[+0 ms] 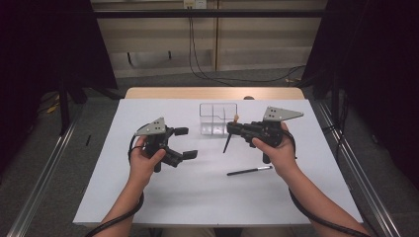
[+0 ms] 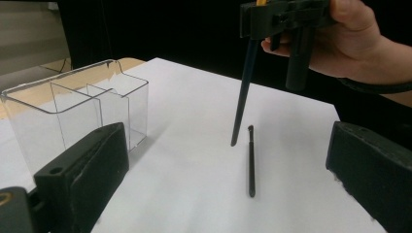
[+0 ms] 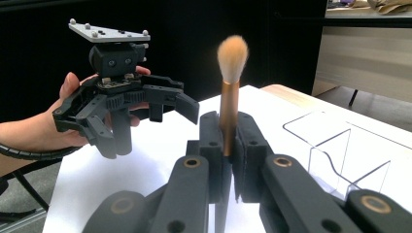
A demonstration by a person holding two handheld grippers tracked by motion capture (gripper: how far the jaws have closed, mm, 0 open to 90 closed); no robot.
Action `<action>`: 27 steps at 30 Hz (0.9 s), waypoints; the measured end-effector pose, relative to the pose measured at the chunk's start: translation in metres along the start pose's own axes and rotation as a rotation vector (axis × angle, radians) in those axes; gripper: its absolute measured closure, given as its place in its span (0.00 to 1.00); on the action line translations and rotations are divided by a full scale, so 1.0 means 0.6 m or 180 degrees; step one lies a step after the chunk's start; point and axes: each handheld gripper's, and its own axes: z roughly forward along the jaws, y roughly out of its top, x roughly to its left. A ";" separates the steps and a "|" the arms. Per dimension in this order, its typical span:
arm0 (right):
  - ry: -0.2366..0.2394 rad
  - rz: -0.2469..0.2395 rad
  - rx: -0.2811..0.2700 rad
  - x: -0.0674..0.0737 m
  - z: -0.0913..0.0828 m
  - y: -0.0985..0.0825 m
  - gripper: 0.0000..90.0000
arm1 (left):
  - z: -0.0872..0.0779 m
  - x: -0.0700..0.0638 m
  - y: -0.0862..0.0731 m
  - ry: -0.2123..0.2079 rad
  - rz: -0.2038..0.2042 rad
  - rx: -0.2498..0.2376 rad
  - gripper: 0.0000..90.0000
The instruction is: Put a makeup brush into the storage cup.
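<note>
The right gripper [image 1: 231,129] is holding a makeup brush [image 3: 229,97] clamped upright just before the clear organizer [image 1: 217,118] near the tabletop's far edge, the left gripper [image 1: 184,143] is hanging wide open and empty, and lowering the brush into a compartment looks next.

Upright copper-ferruled makeup brush [image 3: 230,104], bristles up, clamped

We look down on a white surface [image 1: 197,197] resting on a wooden top whose far edge [image 1: 212,93] peeks out. Grey carpet floor [image 1: 59,163] surrounds it, black curtains [image 1: 44,44] hang at both sides, metal rails [image 1: 44,177] flank it, and cables [image 1: 197,64] trail down a beige wall [image 1: 257,34].
</note>
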 end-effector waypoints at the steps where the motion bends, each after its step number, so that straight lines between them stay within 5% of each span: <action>1: 0.0004 0.0006 -0.0002 0.000 -0.001 0.000 0.94 | -0.003 0.000 0.000 0.0025 0.0013 0.0018 0.02; 27: -0.0022 -0.0019 0.0018 0.000 -0.007 -0.001 0.94 | -0.092 -0.002 -0.022 0.0363 -0.0022 -0.0020 0.02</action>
